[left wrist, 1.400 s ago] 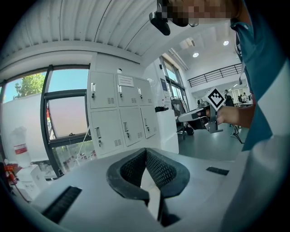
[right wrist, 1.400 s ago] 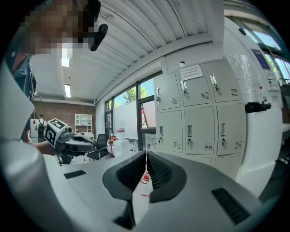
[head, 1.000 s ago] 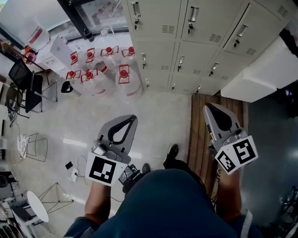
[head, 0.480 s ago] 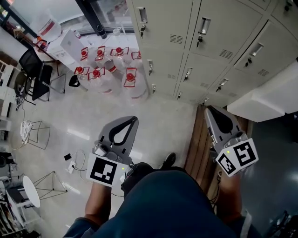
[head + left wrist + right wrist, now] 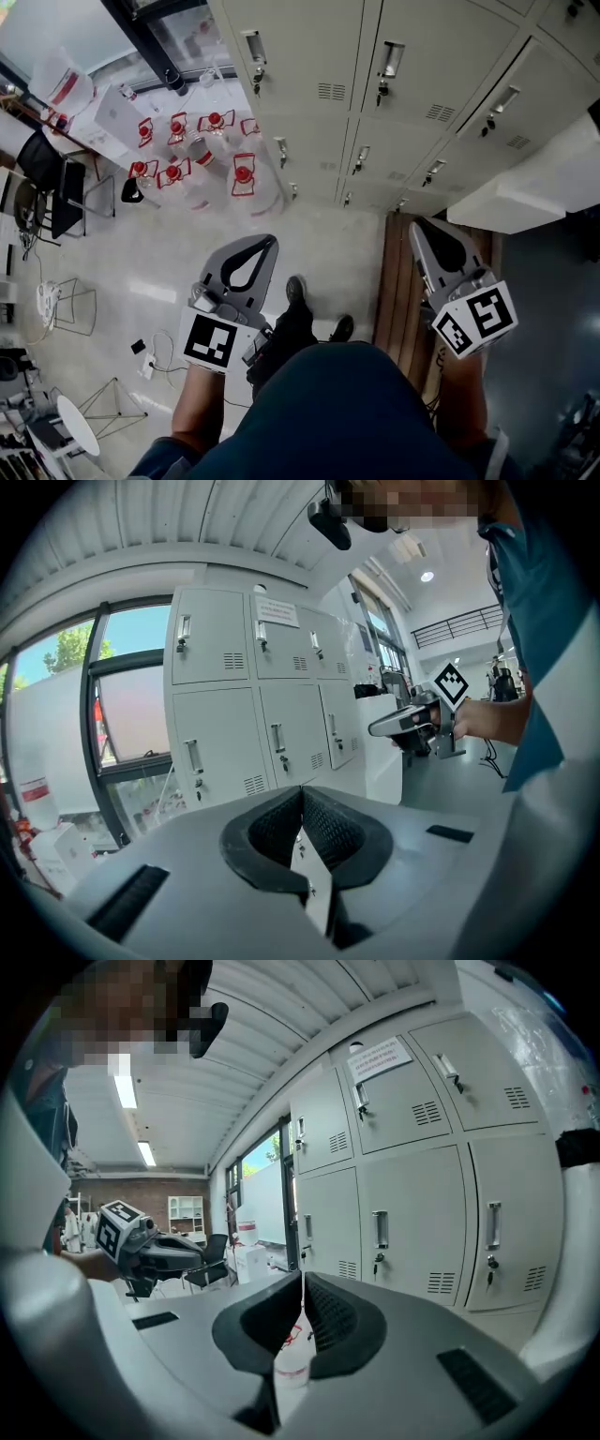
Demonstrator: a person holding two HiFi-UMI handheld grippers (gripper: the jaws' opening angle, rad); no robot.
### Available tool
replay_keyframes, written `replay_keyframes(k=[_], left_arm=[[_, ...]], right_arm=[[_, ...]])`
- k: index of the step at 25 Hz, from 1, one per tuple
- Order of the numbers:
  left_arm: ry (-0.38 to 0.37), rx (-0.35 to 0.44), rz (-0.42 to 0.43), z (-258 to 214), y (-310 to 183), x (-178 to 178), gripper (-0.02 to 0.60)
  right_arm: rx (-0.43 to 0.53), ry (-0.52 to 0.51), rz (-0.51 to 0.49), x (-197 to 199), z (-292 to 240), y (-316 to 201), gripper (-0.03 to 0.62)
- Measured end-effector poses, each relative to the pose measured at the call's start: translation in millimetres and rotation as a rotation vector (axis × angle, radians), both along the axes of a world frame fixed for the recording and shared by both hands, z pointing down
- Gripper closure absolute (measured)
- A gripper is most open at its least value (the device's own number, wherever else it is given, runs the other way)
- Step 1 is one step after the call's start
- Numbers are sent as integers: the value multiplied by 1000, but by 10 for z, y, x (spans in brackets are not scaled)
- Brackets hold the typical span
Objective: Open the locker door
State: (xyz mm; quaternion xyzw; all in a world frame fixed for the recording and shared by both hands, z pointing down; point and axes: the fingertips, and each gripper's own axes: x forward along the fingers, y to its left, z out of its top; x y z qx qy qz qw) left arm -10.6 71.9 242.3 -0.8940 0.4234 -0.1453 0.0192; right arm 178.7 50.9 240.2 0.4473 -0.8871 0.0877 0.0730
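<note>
The grey lockers (image 5: pixel 375 94) fill the top of the head view, all doors closed, each with a handle and key lock, such as one door handle (image 5: pixel 391 58). My left gripper (image 5: pixel 270 239) is held above the floor, well short of the lockers, jaws shut and empty. My right gripper (image 5: pixel 415 218) hovers over the wooden boards, also shut with nothing in it. In the left gripper view the shut left gripper (image 5: pixel 302 789) faces the lockers (image 5: pixel 253 696) from a distance. In the right gripper view the right gripper (image 5: pixel 303 1277) points at the lockers (image 5: pixel 412 1194) too.
Several water jugs with red caps (image 5: pixel 187 150) stand on the floor left of the lockers. A white box (image 5: pixel 534 178) sits at the right. Wooden boards (image 5: pixel 398 281) lie before the lockers. Chairs (image 5: pixel 52 178) and cables (image 5: pixel 150 352) are at the left. My shoe (image 5: pixel 295 291) is below.
The view has shifted a little and a foot has stepped forward toward the lockers. Both grippers keep the same pose, still shut.
</note>
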Motion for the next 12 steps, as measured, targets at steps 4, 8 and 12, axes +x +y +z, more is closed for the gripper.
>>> replay_keyframes(k=[4,8,12], left_arm=[[-6,22,91,-38,-437,-19,565],[12,36,137,-82,-869,-132,565],[28,27,176,-18,-1202,-276,565]], right_arm=[[11,15,85,-7,-106,-182,557],[9,33,159,-76,-134,-403,557],[13,41,216,-222,-149,-583,557]])
